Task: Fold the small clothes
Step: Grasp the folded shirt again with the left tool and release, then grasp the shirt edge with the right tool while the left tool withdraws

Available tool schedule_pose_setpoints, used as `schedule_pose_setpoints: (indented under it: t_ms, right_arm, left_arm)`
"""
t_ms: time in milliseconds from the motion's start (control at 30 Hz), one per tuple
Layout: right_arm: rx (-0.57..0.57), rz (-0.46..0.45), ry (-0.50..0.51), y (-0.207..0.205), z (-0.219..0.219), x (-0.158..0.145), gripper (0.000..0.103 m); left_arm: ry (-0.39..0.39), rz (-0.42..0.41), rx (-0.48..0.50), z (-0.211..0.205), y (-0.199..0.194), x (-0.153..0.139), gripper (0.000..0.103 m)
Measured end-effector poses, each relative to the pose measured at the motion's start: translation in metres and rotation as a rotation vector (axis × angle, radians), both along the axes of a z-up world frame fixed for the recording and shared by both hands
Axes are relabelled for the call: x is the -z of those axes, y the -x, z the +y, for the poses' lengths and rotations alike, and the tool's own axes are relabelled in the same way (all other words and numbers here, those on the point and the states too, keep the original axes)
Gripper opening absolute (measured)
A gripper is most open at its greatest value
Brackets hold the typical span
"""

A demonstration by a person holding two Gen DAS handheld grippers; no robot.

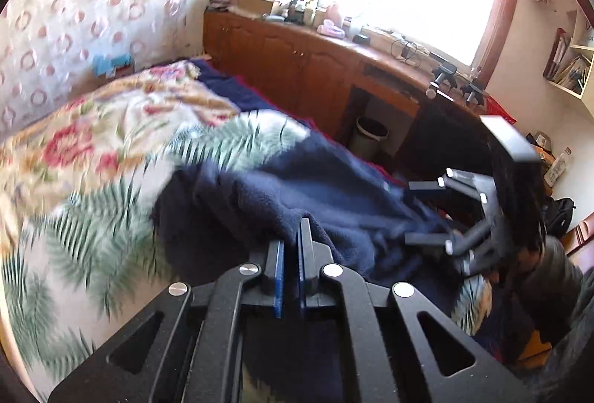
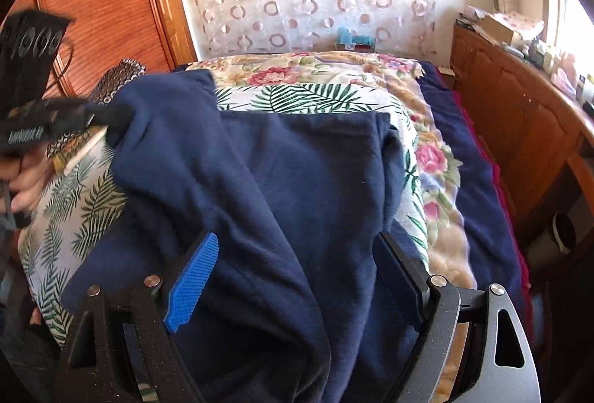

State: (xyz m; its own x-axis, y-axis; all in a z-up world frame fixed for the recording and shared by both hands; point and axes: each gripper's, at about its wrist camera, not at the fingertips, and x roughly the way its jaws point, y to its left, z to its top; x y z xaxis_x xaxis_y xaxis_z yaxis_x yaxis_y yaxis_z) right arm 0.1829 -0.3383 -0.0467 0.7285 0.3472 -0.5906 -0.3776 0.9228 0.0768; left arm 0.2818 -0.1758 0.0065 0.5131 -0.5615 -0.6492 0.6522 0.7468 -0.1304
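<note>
The left gripper (image 1: 291,247), with its two blue ribbed pads drawn together, is pinching an edge of the dark navy fleece garment (image 2: 282,195); in the right wrist view that same tool (image 2: 100,117) is lifting a corner of the cloth off the bed at the left. The right gripper (image 2: 297,276) is standing wide, its blue pad (image 2: 193,284) and its black finger set on either side of a hanging fold, and neither is seen pressing on the fabric. The garment is lying over the white quilt printed with green palm leaves (image 2: 308,96), with a floral blanket (image 2: 438,158) beyond it and a wooden cabinet (image 2: 519,128) along the bed's far side.

The step in hand appears to be carrying the pinched corner across to make a fold.

- Keep the left pinch near the hem, so that one layer alone is travelling.
- Close the right tool on the matching corner before pulling; a single held corner will probably drag the cloth askew.
- Keep both corners level, then lay them onto the opposite edge.
- Fleece tends to cling to itself, so lift clear rather than slide.
</note>
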Motion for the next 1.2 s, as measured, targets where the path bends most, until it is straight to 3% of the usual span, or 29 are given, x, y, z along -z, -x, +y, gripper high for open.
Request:
schedule_pose_setpoints:
  t_ms: [200, 267, 333, 467, 533, 633, 1100, 1200]
  right_arm:
    - [0.046, -0.004, -0.018, -0.006, -0.009, 0.002, 0.086]
    - [0.051, -0.008, -0.016, -0.008, -0.011, -0.001, 0.086]
    - [0.050, -0.012, -0.015, -0.008, -0.012, -0.004, 0.086]
    - [0.042, -0.013, -0.028, -0.009, -0.008, -0.009, 0.086]
    - [0.031, -0.014, -0.039, -0.012, -0.008, -0.010, 0.086]
    - [0.006, -0.020, -0.038, -0.019, -0.001, -0.012, 0.086]
    - [-0.085, -0.019, 0.006, -0.065, 0.058, -0.033, 0.085]
    - [-0.105, 0.010, 0.019, -0.079, 0.069, -0.030, 0.072]
  left_arm:
    - [-0.039, -0.027, 0.019, -0.046, -0.051, -0.003, 0.009]
    - [-0.034, -0.030, 0.024, -0.050, -0.057, -0.002, 0.020]
    - [-0.036, -0.060, 0.024, -0.052, -0.058, -0.006, 0.041]
    - [-0.026, -0.070, 0.028, -0.047, -0.060, -0.014, 0.050]
    - [-0.022, -0.088, 0.017, -0.038, -0.058, -0.017, 0.065]
    - [-0.022, -0.101, -0.013, -0.023, -0.055, -0.017, 0.078]
    - [-0.051, -0.085, -0.197, 0.065, -0.030, 0.022, 0.079]
    - [-0.041, -0.073, -0.206, 0.071, -0.028, 0.027, 0.079]
